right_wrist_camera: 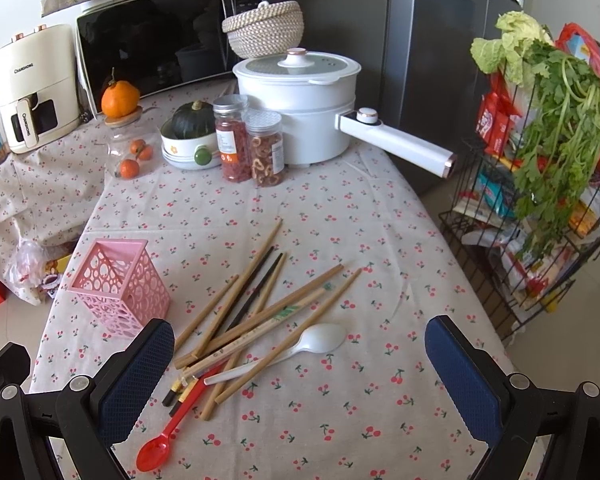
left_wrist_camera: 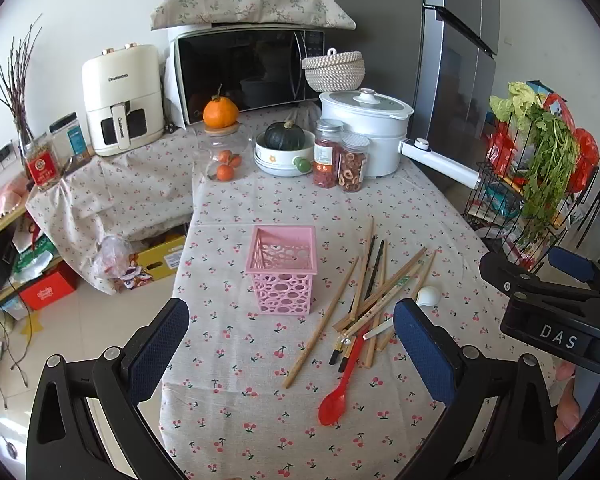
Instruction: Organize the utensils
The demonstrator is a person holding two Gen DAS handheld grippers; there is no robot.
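Observation:
A pink perforated utensil basket [left_wrist_camera: 282, 270] [right_wrist_camera: 120, 288] stands upright and empty on the cherry-print tablecloth [left_wrist_camera: 240, 400]. To its right lies a loose pile of wooden and black chopsticks [left_wrist_camera: 374, 288] [right_wrist_camera: 260, 304], with a white spoon [right_wrist_camera: 308, 342] and a red plastic spoon [left_wrist_camera: 338, 390] [right_wrist_camera: 164, 436] at its near side. My left gripper [left_wrist_camera: 290, 346] is open above the cloth in front of the basket, holding nothing. My right gripper [right_wrist_camera: 300, 364] is open just short of the pile, also with nothing in it.
At the back stand a white electric pot [right_wrist_camera: 300, 108] with its long handle jutting right, two snack jars [right_wrist_camera: 252, 144], a bowl with a squash [right_wrist_camera: 192, 136], a glass jar with oranges, a microwave and an air fryer. A wire rack with greens [right_wrist_camera: 540, 184] stands off the table's right edge.

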